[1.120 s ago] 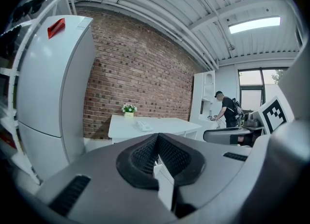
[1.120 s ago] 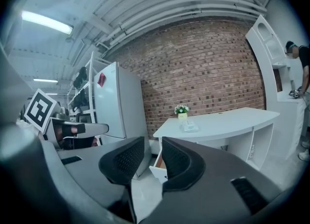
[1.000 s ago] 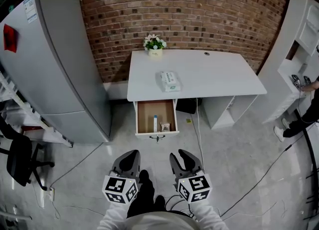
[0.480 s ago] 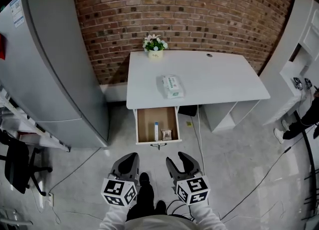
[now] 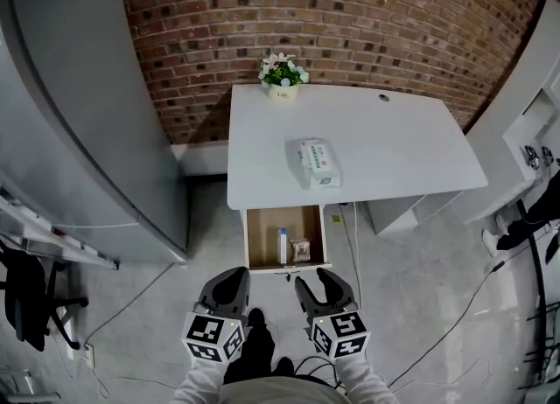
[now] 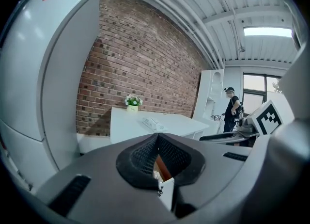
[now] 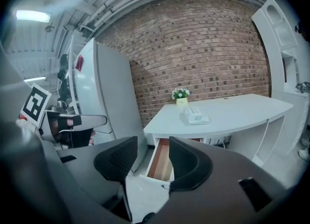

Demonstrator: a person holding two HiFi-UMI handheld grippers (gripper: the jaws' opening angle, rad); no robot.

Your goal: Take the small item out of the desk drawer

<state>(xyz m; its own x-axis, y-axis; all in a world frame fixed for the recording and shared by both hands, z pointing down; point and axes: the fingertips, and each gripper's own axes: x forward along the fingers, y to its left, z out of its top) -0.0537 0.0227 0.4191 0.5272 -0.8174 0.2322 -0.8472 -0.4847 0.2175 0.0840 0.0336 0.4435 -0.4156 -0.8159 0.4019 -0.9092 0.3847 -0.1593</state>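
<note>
Under the white desk (image 5: 350,140) the wooden drawer (image 5: 262,236) stands pulled out. In it lie a small white-and-blue tube (image 5: 282,246) and a small packet (image 5: 301,250) side by side. Both grippers hover low over the floor just short of the drawer's front. My left gripper (image 5: 230,275) (image 6: 157,138) is shut, its tips touching with nothing held. My right gripper (image 5: 319,282) (image 7: 152,140) is open; its jaws have just been opening and nothing is between them. The right gripper view shows the drawer (image 7: 160,162) through that gap.
A tissue pack (image 5: 318,163) and a flower pot (image 5: 282,74) sit on the desk. A grey fridge (image 5: 79,114) stands left, a white shelf unit (image 5: 525,122) right, with a person (image 5: 535,219) beside it. Cables (image 5: 348,240) run across the floor.
The desk and drawer have come nearer as both grippers moved forward toward the drawer. The right gripper's jaws have spread wider. The left gripper has stayed shut.
</note>
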